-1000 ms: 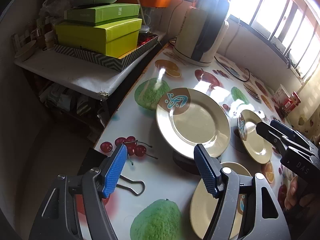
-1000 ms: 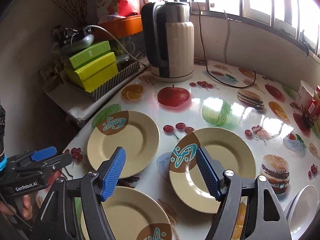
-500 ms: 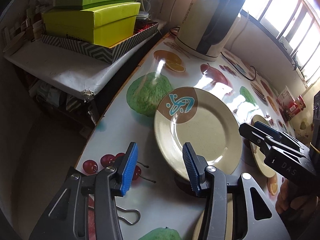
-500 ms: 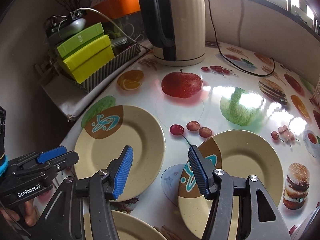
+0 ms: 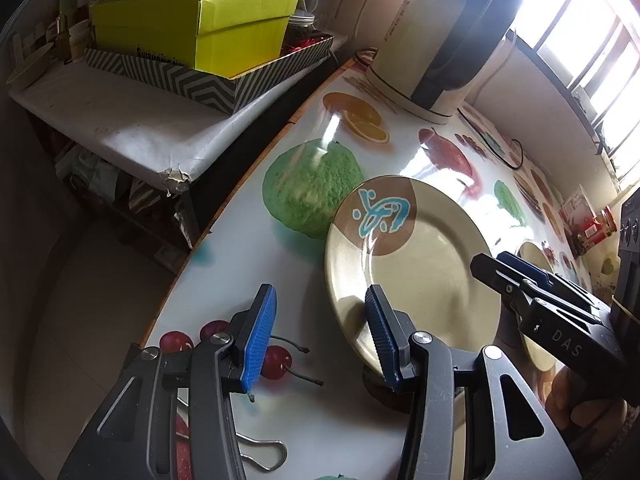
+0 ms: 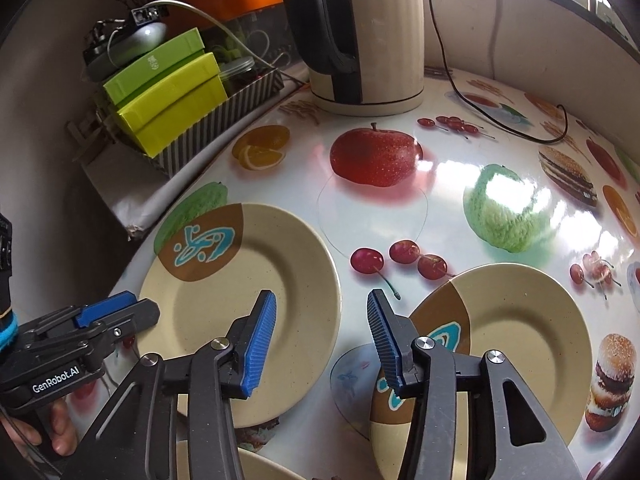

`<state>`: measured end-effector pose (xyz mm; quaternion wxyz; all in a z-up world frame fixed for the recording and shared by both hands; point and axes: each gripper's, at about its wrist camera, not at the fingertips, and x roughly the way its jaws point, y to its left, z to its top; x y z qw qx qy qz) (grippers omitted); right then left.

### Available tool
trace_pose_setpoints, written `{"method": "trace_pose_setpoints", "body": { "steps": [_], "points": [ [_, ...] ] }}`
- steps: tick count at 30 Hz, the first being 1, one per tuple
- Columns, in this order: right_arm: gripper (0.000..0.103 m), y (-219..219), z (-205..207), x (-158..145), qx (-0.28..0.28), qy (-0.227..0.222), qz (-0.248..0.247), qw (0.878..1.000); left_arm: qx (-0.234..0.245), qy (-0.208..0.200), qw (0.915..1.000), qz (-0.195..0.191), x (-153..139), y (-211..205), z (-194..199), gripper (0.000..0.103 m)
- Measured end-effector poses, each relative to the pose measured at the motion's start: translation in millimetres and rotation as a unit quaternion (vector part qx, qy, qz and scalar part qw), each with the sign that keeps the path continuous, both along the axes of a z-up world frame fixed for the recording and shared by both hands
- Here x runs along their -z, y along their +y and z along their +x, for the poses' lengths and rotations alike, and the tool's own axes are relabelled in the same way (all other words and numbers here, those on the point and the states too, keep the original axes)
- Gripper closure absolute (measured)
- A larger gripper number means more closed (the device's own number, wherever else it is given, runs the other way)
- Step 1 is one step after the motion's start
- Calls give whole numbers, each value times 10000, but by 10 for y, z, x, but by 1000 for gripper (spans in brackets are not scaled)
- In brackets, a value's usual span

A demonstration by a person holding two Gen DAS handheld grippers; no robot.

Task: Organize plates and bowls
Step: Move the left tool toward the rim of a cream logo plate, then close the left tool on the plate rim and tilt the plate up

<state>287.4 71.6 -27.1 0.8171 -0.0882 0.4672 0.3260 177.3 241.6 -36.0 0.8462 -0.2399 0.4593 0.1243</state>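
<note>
My left claw (image 5: 320, 332) and right claw (image 6: 320, 336) both gape empty over the left plate (image 6: 240, 304) on the bench (image 6: 440, 184).

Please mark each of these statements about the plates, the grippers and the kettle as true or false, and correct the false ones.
1. Both grippers are open and hold nothing. True: the left gripper and the right gripper are both open and hold nothing.
2. The kettle lies on its side. False: it stands upright on its base.
3. The left plate and the right plate are stacked. False: they lie side by side, apart.
4. The green boxes sit on the fruit-print table. False: they sit in a striped tray on a shelf beside it.
5. A cable runs across the table behind the kettle. True.
</note>
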Motion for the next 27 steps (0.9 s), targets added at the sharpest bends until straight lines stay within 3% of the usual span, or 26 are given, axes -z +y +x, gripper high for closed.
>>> {"method": "trace_pose_setpoints", "body": {
  "steps": [9,16,27],
  "points": [
    [76,9,20,75,29,224,137,9997,32,-58,9999,-92,-7,-6,12,68],
    [78,-19,40,86,104,350,307,9989,124,-91,9999,-40,-29,-64,62,82],
    [80,-31,27,72,129,346,346,9987,36,-49,10000,49,-40,-77,71,82]
  ]
}}
